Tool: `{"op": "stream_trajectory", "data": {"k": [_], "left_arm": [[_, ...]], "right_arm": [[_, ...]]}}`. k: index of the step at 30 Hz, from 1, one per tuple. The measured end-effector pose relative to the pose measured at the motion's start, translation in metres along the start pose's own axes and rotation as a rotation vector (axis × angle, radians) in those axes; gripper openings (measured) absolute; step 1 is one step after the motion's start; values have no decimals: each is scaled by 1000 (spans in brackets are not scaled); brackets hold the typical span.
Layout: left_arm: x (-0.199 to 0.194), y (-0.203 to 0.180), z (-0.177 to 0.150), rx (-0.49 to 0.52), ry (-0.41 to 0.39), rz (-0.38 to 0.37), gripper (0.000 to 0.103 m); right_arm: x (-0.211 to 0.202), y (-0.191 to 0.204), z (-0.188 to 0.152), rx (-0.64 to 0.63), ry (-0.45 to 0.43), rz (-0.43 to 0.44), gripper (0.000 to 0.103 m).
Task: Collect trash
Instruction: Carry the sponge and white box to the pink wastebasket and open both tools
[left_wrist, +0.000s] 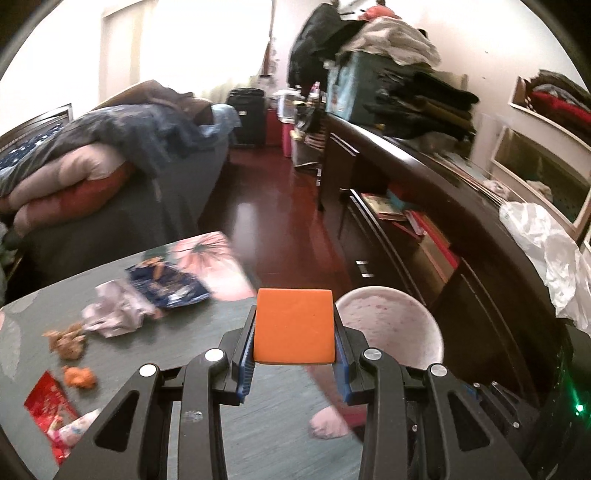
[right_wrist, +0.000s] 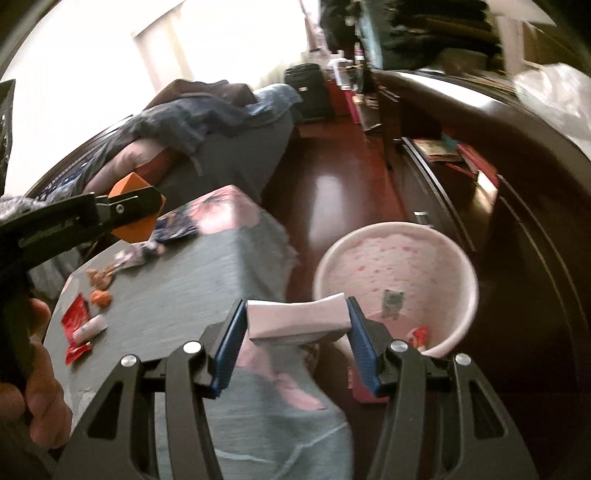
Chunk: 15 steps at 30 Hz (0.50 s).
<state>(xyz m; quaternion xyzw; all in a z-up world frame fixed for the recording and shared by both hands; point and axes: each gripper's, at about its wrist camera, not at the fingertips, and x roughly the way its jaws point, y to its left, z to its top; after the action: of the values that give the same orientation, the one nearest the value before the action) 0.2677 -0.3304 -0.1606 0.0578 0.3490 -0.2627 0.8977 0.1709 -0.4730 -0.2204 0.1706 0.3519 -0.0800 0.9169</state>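
Note:
My left gripper (left_wrist: 294, 354) is shut on an orange box (left_wrist: 294, 325) and holds it above the table's right edge, beside the pink trash bin (left_wrist: 388, 321). It also shows in the right wrist view (right_wrist: 135, 214), with the orange box (right_wrist: 125, 186) in it. My right gripper (right_wrist: 298, 332) is shut on a white box (right_wrist: 297, 319), just left of the bin (right_wrist: 395, 258), which holds a few scraps. On the grey table (left_wrist: 177, 343) lie a blue snack bag (left_wrist: 168, 286), crumpled paper (left_wrist: 114, 312), orange scraps (left_wrist: 79, 376) and a red wrapper (left_wrist: 48, 410).
A bed with piled blankets (left_wrist: 110, 155) stands beyond the table. A dark dresser (left_wrist: 424, 221) with stacked clothes and a white plastic bag (left_wrist: 546, 254) runs along the right. Red wooden floor (left_wrist: 273, 206) lies between them.

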Motion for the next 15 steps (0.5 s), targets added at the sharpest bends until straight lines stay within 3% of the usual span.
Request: {"op": "stream_trajectory", "data": {"k": [7,15], "left_arm": [[32,-32,7,43,23,-75,35],[88,-62,14,70,101,-131,35]], "right_arm": [[7,-47,4,68,-14,-74,55],[31,-84,9,121,-13,-146,55]]}}
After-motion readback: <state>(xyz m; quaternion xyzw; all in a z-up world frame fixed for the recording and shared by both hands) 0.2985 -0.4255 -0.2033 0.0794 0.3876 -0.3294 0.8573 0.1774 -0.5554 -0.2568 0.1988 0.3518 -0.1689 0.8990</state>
